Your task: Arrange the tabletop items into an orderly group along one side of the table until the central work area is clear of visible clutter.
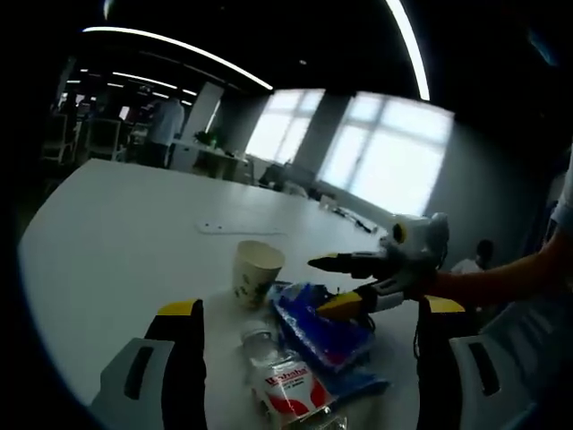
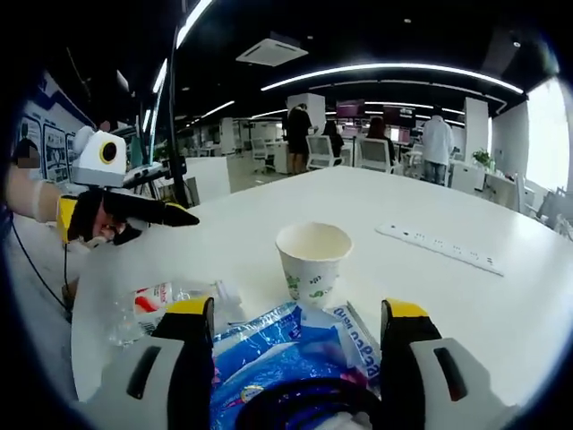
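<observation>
three items sit bunched near the table [image 1: 116, 233] edge: cup [image 1: 256, 271], bottle [image 1: 285, 381], blue bag [image 1: 320, 330].

left gripper view: left gripper [image 1: 309, 358] w/ jaws apart, nothing between them; the bottle lies on its side btwn the jaws, cap end toward the cup, red/white label up. blue bag just right of the bottle, touching or overlapping it. cup upright just beyond, near the bag's far corner. right gripper [image 1: 336, 285] comes in from the right, low over the bag; one jaw looks to rest on or just above the bag, can't tell contact. a thin flat strip [image 1: 242, 229] lies farther out on the table, well apart.

right gripper view: right gripper [image 2: 297, 345] jaws apart, straddling the blue bag [image 2: 286, 358], not clamped on it. cup [image 2: 313, 260] upright just past the bag, looks empty. bottle [image 2: 170, 300] lies left of the bag, crumpled clear plastic. left gripper [image 2: 157, 215] shows at left, raised off the table. power strip [image 2: 439, 246] lies off to the right, well apart. ppl and chairs in the bg.

step, as i judge it: start of grouping, right gripper lining up to grab the bag; nothing picked up yet. next move prob needs the right jaws lowered and closed on a fold of the bag, film is slippery and limp so grip deep, then carry to one side w/o knocking the cup. left could take the bottle by its body; may roll.
</observation>
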The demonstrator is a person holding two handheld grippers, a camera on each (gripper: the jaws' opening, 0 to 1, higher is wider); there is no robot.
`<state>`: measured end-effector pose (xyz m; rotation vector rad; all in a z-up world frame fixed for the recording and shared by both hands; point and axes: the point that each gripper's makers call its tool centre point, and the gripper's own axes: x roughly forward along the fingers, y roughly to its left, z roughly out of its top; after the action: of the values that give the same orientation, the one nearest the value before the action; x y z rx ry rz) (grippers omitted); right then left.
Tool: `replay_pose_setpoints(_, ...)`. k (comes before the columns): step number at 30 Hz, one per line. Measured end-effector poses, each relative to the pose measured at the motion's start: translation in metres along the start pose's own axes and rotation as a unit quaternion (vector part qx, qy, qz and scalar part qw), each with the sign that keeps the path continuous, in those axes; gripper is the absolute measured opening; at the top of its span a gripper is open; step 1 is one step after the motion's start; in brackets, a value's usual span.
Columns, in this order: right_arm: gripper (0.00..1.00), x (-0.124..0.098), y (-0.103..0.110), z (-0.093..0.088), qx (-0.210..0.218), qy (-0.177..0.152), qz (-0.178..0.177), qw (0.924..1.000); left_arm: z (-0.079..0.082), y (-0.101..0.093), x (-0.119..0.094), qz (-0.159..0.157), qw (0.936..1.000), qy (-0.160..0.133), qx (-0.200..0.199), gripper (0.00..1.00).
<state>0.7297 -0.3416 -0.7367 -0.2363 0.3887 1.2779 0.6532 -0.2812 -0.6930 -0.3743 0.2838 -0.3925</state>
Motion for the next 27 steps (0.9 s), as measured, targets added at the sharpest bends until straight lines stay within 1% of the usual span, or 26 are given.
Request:
replay_pose_setpoints(3, 0.78, -0.004, 0.006, -0.003, 0.011, 0.007, 0.004, 0.9999, 0.000, 0.002, -0.004, 0.006, 0.9999, -0.005, -0.007, 0.97)
replay_pose_setpoints(4, 0.79, -0.007, 0.011, -0.003, 0.030, 0.005, 0.012, 0.9995, 0.000, 0.002, -0.005, 0.008, 0.9999, -0.007, -0.006, 0.97)
replay_pose_setpoints(6, 0.78, -0.011, 0.015, -0.002, 0.042, 0.003, 0.014, 0.9990, -0.001, 0.003, -0.008, 0.010, 0.9999, -0.005, -0.009, 0.96)
replay_pose_setpoints(8, 0.79, -0.009, 0.017, -0.002, 0.043, 0.007, 0.020, 0.9989, -0.002, 0.004, -0.011, 0.013, 0.9999, -0.006, -0.009, 0.95)
replay_pose_setpoints(9, 0.78, -0.008, 0.019, -0.005, 0.038, 0.026, 0.022, 0.9987, -0.002, 0.004, -0.012, 0.014, 0.9998, -0.007, -0.010, 0.95)
replay_pose_setpoints(10, 0.78, -0.009, 0.021, -0.002, 0.034, 0.023, 0.024, 0.9989, -0.001, 0.004, -0.014, 0.016, 0.9998, -0.010, -0.012, 0.95)
replay_pose_setpoints(16, 0.77, -0.017, 0.038, 0.007, 0.010, 0.032, 0.040, 0.9987, -0.002, 0.006, -0.022, 0.019, 0.9996, -0.013, -0.015, 0.94)
replay_pose_setpoints(24, 0.77, -0.026, 0.064, 0.015, 0.002, 0.040, 0.061, 0.9973, -0.005, 0.005, -0.033, 0.021, 0.9994, -0.018, -0.020, 0.93)
replay_pose_setpoints(27, 0.77, -0.028, 0.070, 0.016, -0.001, 0.043, 0.066, 0.9969, -0.008, 0.002, -0.037, 0.019, 0.9994, -0.020, -0.022, 0.93)
